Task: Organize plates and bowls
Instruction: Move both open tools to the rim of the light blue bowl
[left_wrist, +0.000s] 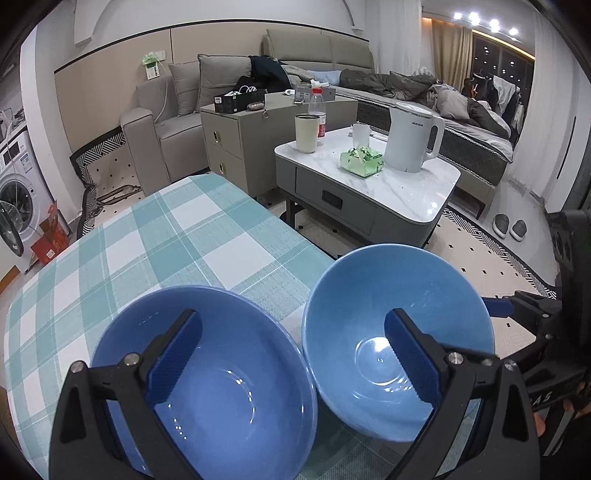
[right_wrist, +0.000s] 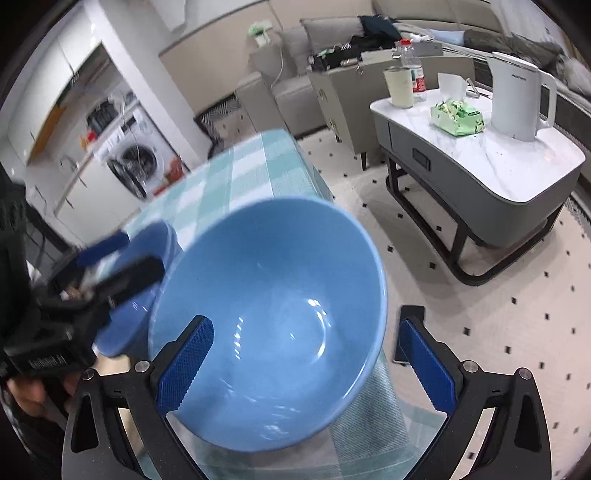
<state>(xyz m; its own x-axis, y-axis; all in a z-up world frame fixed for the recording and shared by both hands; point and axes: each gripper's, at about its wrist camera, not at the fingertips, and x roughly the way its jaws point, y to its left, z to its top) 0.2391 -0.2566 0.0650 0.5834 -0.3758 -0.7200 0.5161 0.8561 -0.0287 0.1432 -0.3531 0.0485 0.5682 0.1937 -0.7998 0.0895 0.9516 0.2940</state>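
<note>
Two blue bowls stand side by side near the front of a table under a checked cloth (left_wrist: 184, 240). The darker bowl (left_wrist: 240, 350) is on the left. The lighter bowl (left_wrist: 369, 288) sits at the table's right edge, looks tilted, and its rim meets the darker one's. My left gripper (left_wrist: 291, 317) is open, one finger over each bowl. In the right wrist view my right gripper (right_wrist: 306, 317) is open around the right wall of the lighter bowl (right_wrist: 266, 280), one finger inside and one outside. The darker bowl (right_wrist: 162, 240) shows behind the left gripper's fingers (right_wrist: 136, 273).
Beyond the table's right edge is tiled floor (right_wrist: 480, 332) and a marble-topped coffee table (left_wrist: 406, 184) with a white kettle (left_wrist: 410, 136), a green tissue pack (left_wrist: 362, 160), a cup and a bottle. A sofa, a cabinet and a washing machine (left_wrist: 14, 192) stand farther off.
</note>
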